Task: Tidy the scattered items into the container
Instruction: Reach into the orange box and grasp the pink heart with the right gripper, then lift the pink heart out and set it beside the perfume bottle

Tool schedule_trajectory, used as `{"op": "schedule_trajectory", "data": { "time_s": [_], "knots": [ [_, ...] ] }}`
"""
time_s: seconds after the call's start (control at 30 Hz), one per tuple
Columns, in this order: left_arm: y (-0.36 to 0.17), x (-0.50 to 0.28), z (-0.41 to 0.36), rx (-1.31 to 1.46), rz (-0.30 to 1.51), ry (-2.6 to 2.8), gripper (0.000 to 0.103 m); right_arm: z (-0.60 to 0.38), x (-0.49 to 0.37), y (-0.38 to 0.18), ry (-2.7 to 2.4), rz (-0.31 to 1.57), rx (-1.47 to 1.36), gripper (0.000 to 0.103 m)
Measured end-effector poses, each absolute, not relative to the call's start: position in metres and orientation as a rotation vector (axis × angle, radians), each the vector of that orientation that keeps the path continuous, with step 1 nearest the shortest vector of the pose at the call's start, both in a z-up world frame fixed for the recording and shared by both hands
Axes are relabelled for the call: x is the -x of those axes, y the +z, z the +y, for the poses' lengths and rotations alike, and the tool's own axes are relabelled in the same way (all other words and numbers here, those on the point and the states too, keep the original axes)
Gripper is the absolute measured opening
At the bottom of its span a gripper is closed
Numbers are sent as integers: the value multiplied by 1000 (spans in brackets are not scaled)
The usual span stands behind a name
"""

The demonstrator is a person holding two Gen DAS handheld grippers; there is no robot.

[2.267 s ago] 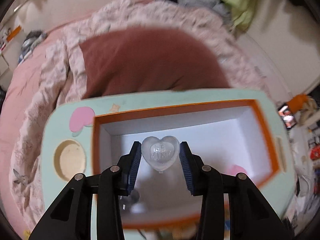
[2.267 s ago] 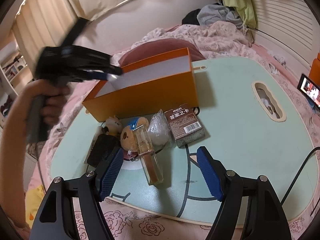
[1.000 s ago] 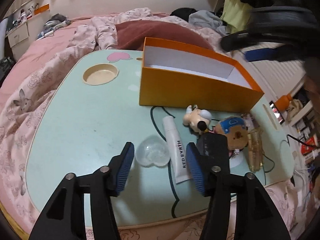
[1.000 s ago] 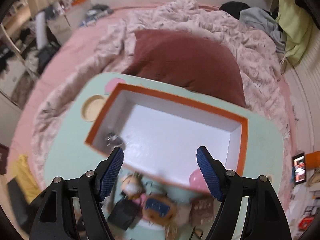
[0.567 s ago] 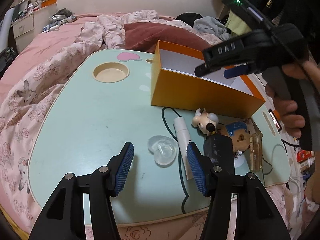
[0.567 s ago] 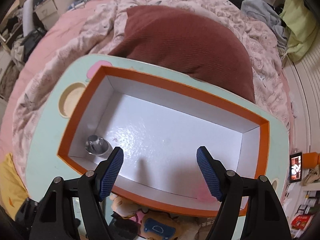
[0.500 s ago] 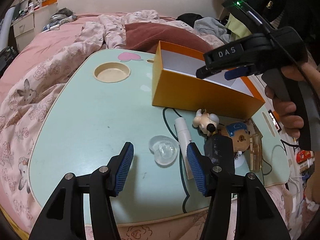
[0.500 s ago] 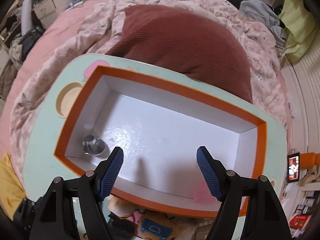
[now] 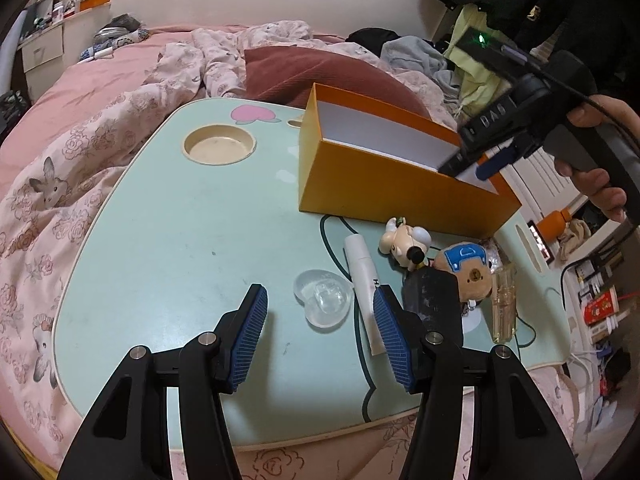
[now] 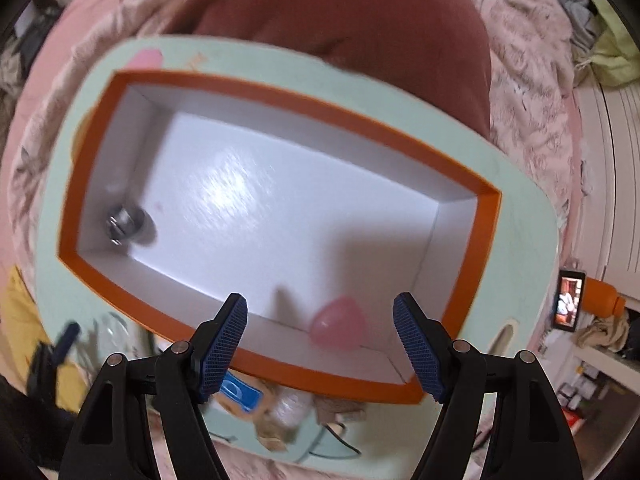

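Observation:
The orange box (image 9: pixel 400 184) with a white inside stands on the mint lap table (image 9: pixel 180 240). My left gripper (image 9: pixel 322 334) is open just above the table. A clear heart (image 9: pixel 324 303) lies flat just past its fingertips, untouched by the pads. My right gripper (image 10: pixel 320 344) is open and points down into the orange box (image 10: pixel 280 92). Inside the box, a pink heart (image 10: pixel 340 328) lies at the near right corner and a silver piece (image 10: pixel 126 224) sits at the left end. A hand holds the right gripper (image 9: pixel 480 160) over the box's right end.
In front of the box lie a white tube (image 9: pixel 364 276), a dog figurine (image 9: pixel 406 240), a bear plush (image 9: pixel 466 272), a black item (image 9: pixel 432 300) and a clear bottle (image 9: pixel 502 304). A round cup recess (image 9: pixel 219 146) is at the table's back left. Pink bedding surrounds the table.
My right gripper has sunk toward the box and tipped further down, so the pink heart now shows between its fingers. The left gripper, which earlier held a clear heart over the box, stays open.

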State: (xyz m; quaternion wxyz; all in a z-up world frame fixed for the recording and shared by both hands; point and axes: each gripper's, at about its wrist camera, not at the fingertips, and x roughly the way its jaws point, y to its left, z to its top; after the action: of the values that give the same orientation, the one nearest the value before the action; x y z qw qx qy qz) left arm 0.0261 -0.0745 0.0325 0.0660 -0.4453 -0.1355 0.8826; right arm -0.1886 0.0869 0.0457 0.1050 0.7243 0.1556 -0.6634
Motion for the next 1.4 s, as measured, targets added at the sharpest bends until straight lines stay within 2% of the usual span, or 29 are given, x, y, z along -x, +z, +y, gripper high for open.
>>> {"op": "schedule_trajectory", "data": {
  "time_s": [0.43,0.53,0.6,0.63,0.7,0.73,1.07,1.3,1.4],
  "knots": [
    [57,2,-93,1296,-530,2663,56,105,203,13,-1697,421,-2414,75],
    [59,2,-96,1293,-555,2656,56,103,204,-2,-1689,417,-2456,73],
    [59,3,-96,1297,-560,2653,56,101,202,-6,-1703,406,-2458,60],
    [59,3,-96,1298,-563,2653,56,99,201,-6,-1715,423,-2451,59],
    [58,2,-97,1299,-571,2652,56,96,198,-3,-1697,384,-2424,38],
    [58,2,-98,1299,-575,2650,56,96,197,-3,-1690,361,-2414,36],
    [54,6,-96,1328,-581,2633,56,86,202,18,-1750,394,-2247,37],
    [49,16,-110,1374,-638,2641,56,49,200,42,-1674,106,-1989,41],
    [48,16,-117,1389,-640,2653,56,43,199,40,-1794,287,-2010,41]
  ]
}}
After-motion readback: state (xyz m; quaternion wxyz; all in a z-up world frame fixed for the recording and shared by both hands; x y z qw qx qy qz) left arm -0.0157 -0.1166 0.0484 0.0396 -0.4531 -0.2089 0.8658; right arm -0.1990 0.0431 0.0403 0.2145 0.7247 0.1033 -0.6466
